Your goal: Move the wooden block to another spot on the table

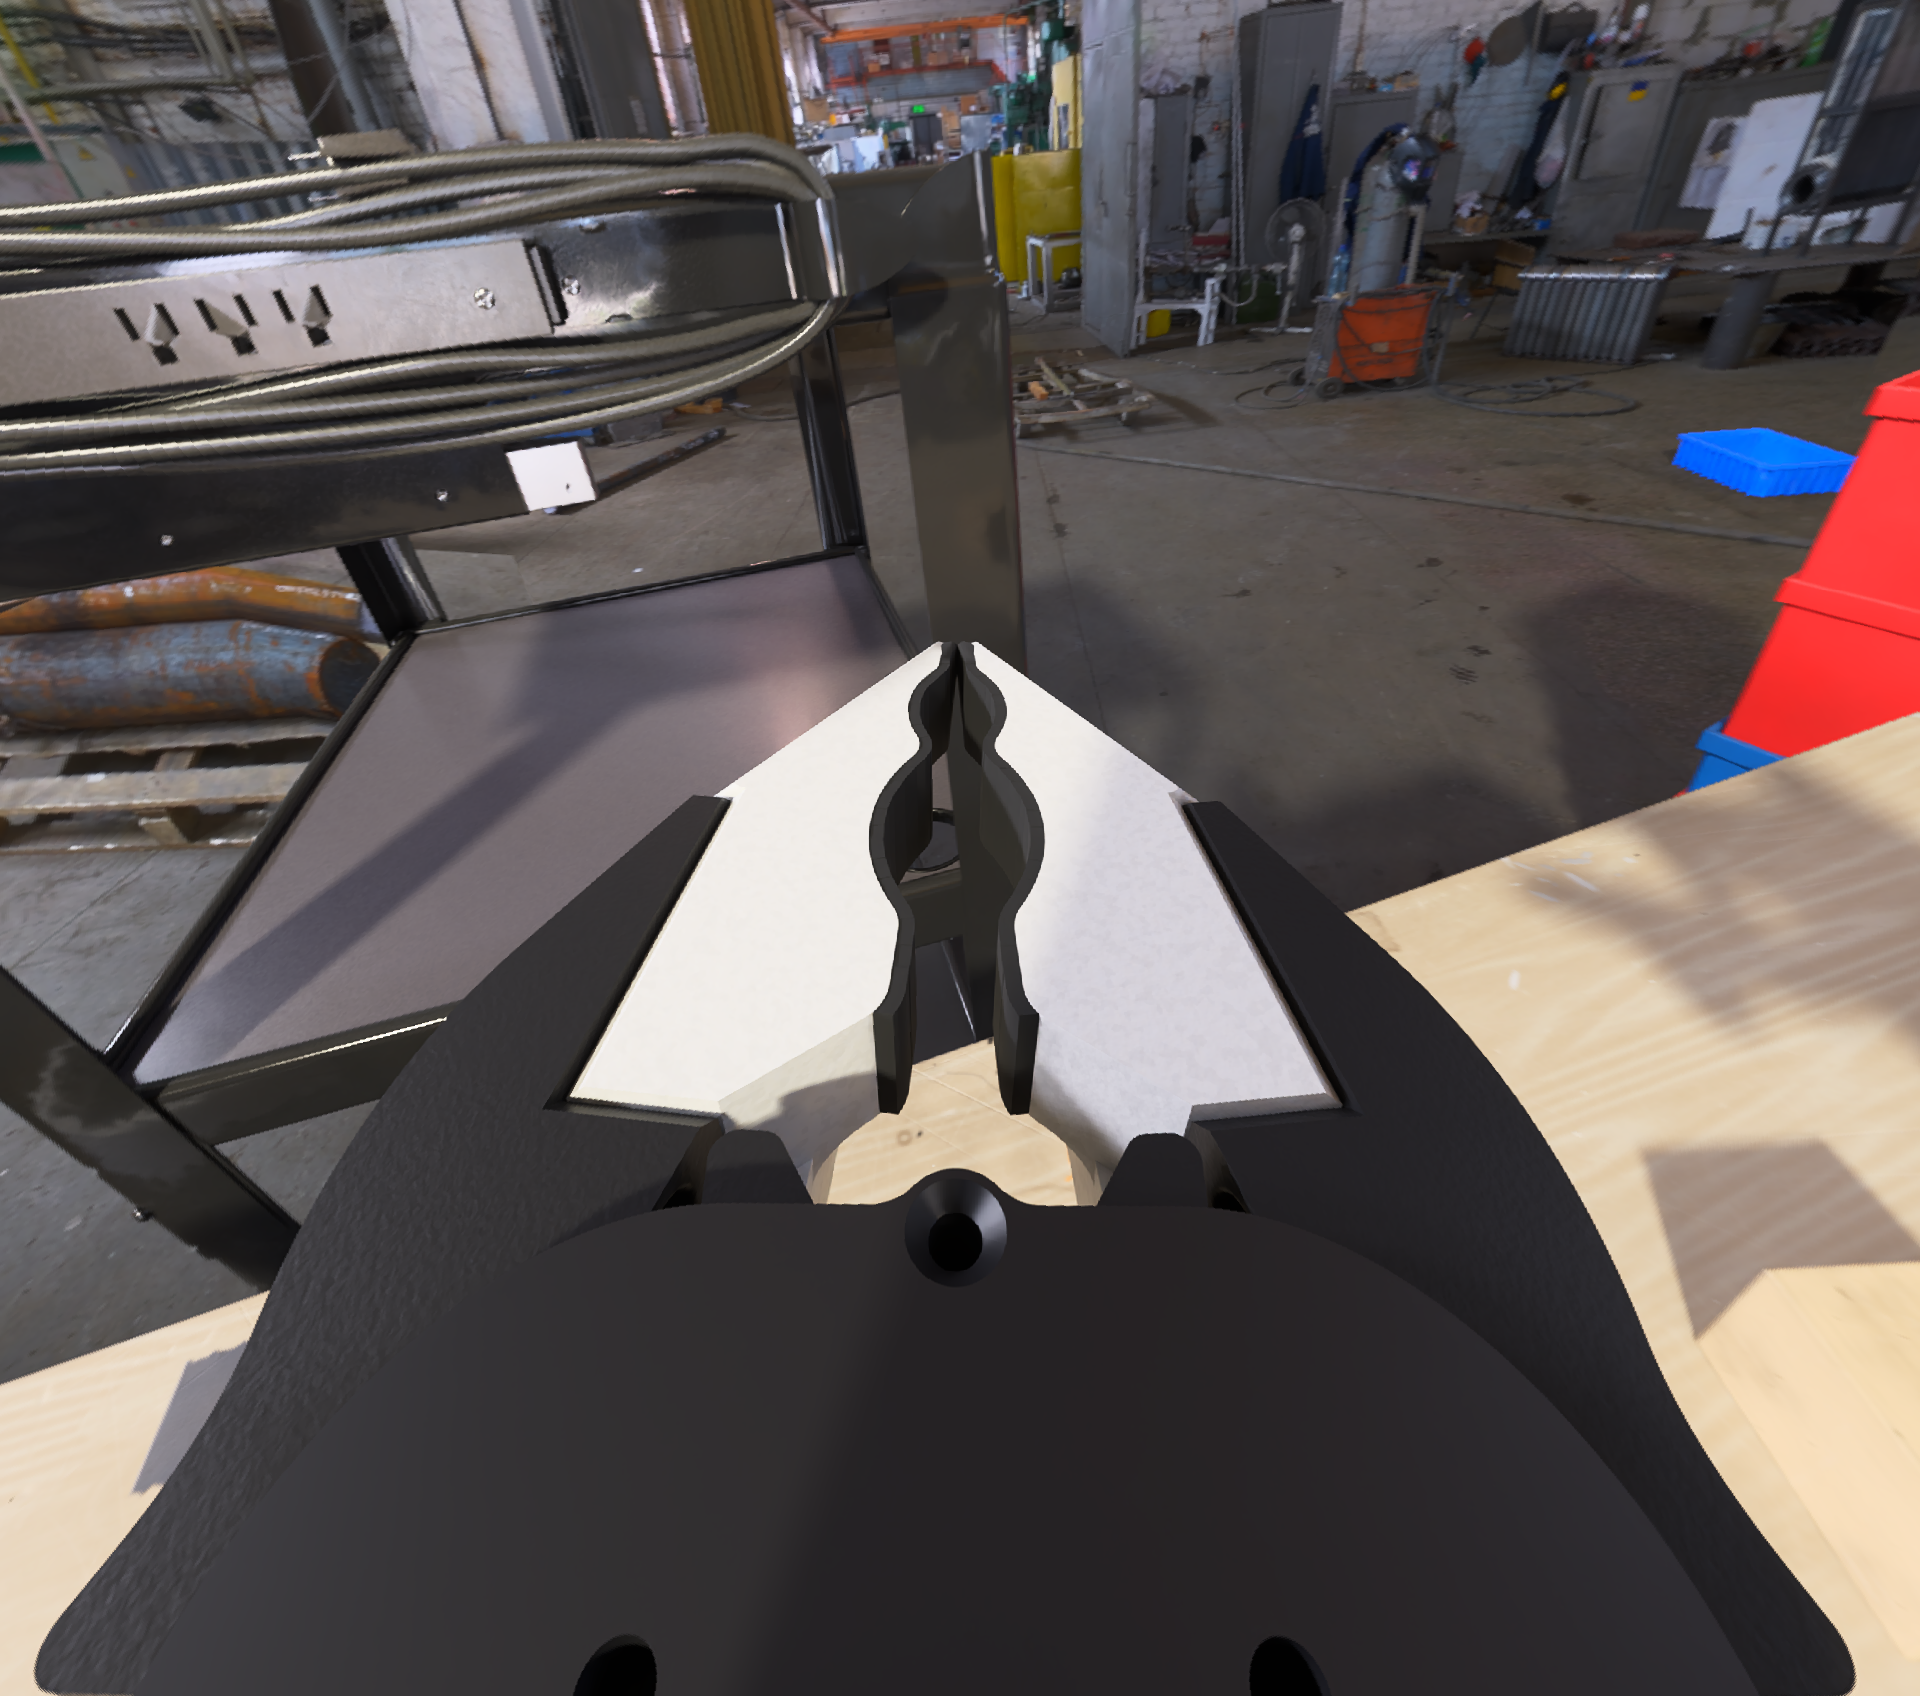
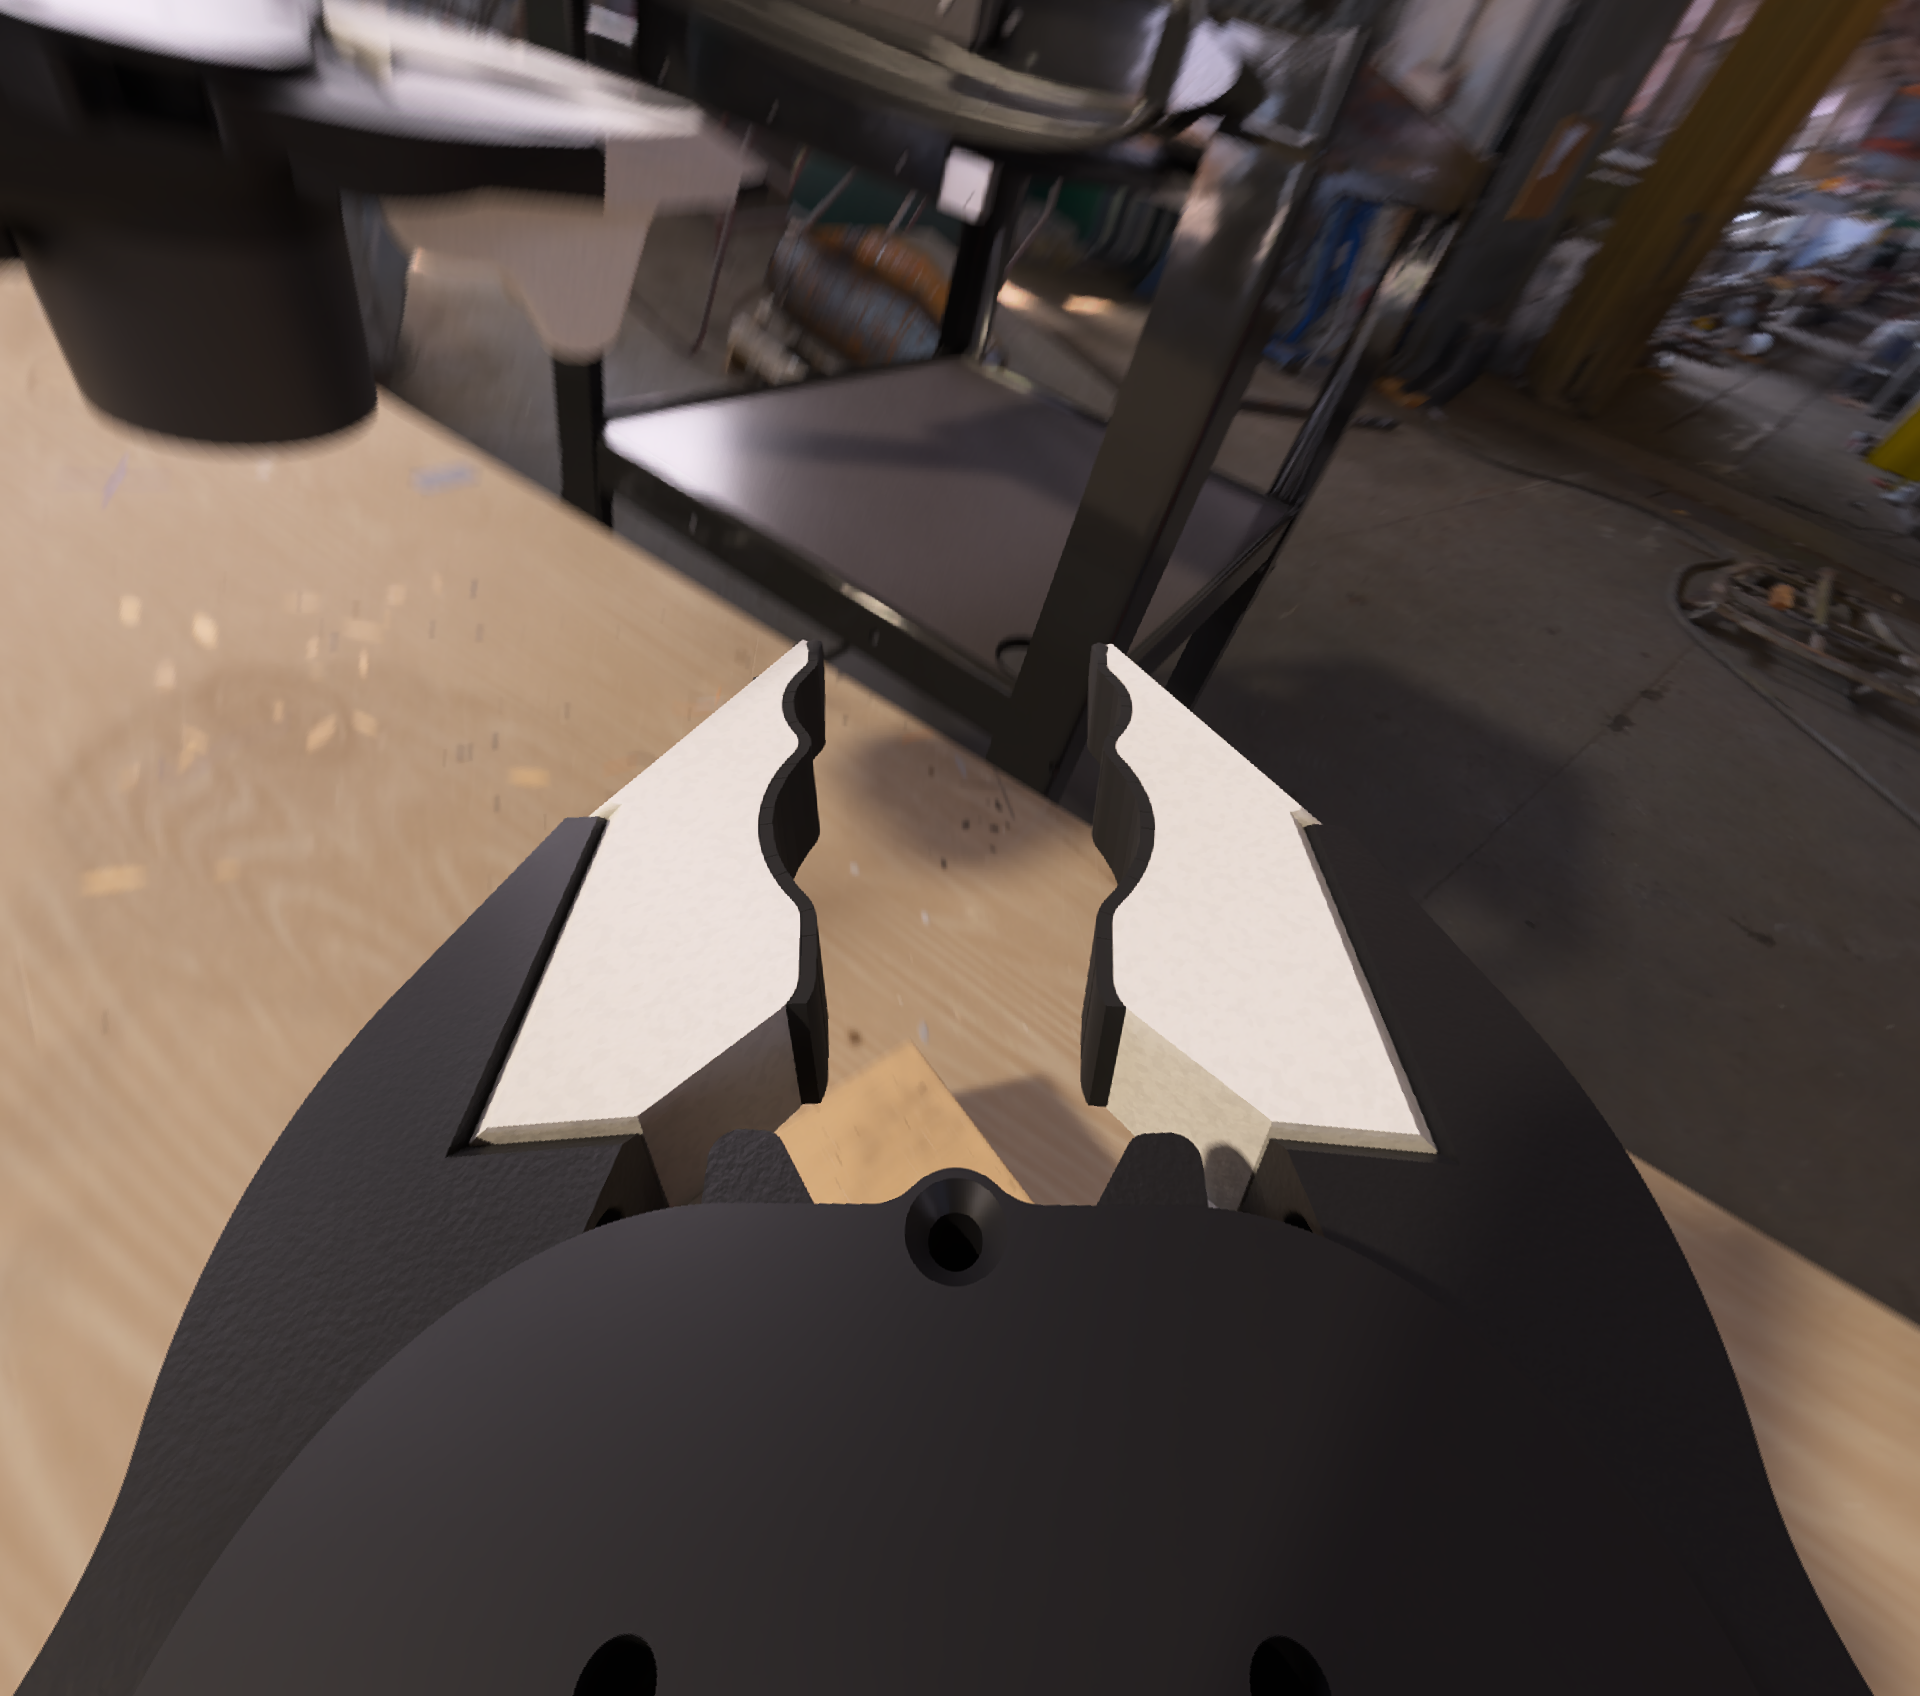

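- Pale plywood forms the table point(image 2: 260, 815); both tongs are above it, near its far edge.
- Left tongs point(image 1: 957, 654): fingers together, tips meeting, nothing between them. They point past the table edge toward a black metal cart point(image 1: 582, 711).
- Right tongs point(image 2: 956, 670): fingers apart, nothing gripped.
- Wooden block point(image 2: 894, 1127): lies on the table low between the right tongs' fingers, close to their base, partly hidden by the body; contact cannot be determined.
- The left tongs also appear blurred at upper left in the right wrist view.
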You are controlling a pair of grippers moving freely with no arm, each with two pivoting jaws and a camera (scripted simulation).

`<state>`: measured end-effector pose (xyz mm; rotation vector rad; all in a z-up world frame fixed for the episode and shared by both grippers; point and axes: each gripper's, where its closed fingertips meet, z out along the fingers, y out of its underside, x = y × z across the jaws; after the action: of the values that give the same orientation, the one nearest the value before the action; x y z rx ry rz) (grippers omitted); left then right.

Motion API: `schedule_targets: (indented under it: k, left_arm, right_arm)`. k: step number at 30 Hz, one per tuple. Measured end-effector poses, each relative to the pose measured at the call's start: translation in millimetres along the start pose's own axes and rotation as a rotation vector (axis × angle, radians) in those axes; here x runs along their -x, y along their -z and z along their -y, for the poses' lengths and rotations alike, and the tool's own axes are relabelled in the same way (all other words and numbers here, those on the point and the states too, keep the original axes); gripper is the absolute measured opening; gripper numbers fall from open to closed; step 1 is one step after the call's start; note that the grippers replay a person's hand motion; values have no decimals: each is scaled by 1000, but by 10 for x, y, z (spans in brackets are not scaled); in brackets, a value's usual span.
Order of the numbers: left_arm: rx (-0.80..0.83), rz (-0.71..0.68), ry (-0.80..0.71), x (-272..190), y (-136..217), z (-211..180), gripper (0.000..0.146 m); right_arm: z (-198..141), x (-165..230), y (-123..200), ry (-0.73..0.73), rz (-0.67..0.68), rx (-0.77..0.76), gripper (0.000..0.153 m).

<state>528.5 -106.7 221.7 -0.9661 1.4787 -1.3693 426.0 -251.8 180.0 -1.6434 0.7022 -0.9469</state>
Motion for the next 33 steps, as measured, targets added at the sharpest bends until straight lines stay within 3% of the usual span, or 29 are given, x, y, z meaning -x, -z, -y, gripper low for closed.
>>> schedule_targets:
  k: [10,13,17,21,25,29,33]
  left_arm:
    - [-114,-130,-89,-318,538,613,0]
    - [-86,-181,-126,-400,731,518,0]
    - [23,-272,-100,-510,1015,100,0]
    - [152,-339,-72,-678,1314,-380,0]
    - [235,-374,-100,-856,1533,-721,0]
    - [295,-408,-74,-986,1640,-947,0]
    - [309,-422,-65,-1080,1755,-987,0]
  right_arm:
    - [-856,152,262,326,476,462,99]
    - [-1097,137,407,299,563,533,110]
    - [-1450,128,547,172,585,556,123]
    - [-1631,148,597,98,540,540,123]
    - [-1679,230,528,131,514,529,122]
    - [-1706,269,348,123,535,532,124]
    - [-1692,297,258,122,587,516,111]
